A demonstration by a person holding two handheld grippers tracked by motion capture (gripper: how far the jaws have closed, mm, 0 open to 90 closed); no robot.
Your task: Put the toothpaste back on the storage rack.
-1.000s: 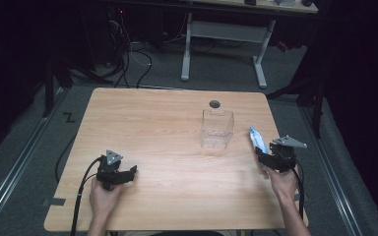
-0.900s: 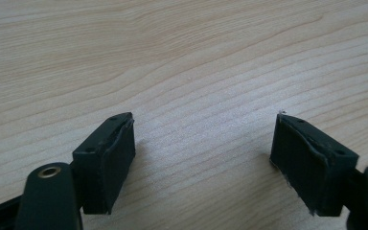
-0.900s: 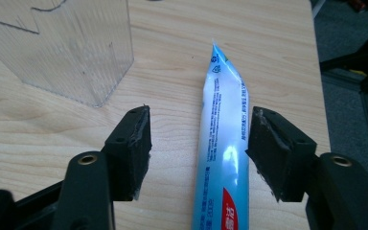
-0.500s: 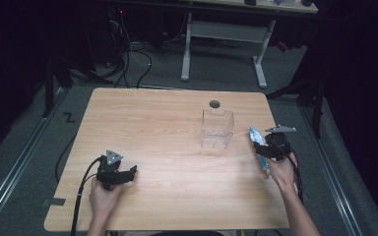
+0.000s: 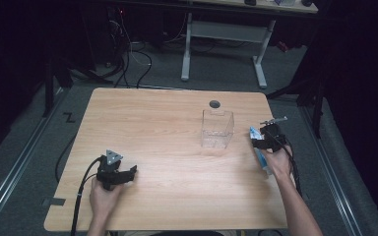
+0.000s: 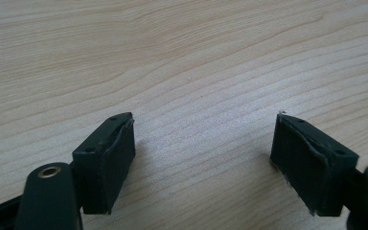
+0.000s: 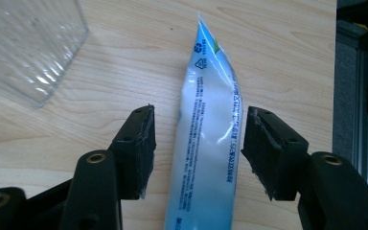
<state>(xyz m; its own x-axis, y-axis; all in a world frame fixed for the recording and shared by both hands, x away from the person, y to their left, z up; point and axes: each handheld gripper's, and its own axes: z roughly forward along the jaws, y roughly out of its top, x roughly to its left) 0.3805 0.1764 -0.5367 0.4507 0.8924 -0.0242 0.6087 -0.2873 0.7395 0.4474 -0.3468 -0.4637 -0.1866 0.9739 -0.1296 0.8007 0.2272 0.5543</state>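
Wooden table: light grain, rectangular, with a round dark grommet hole near its far edge.

Clear plastic box: open-topped, upright, right of centre, just near of the hole; its corner also shows at upper left of the right gripper view.

White-and-blue tube: lies flat on the table near the right edge, right of the box and apart from it.

Right gripper: over the tube, jaws wide, one on each side of it, small gaps to both pads.

Left gripper: low over bare wood at near left, jaws wide, holding nothing.
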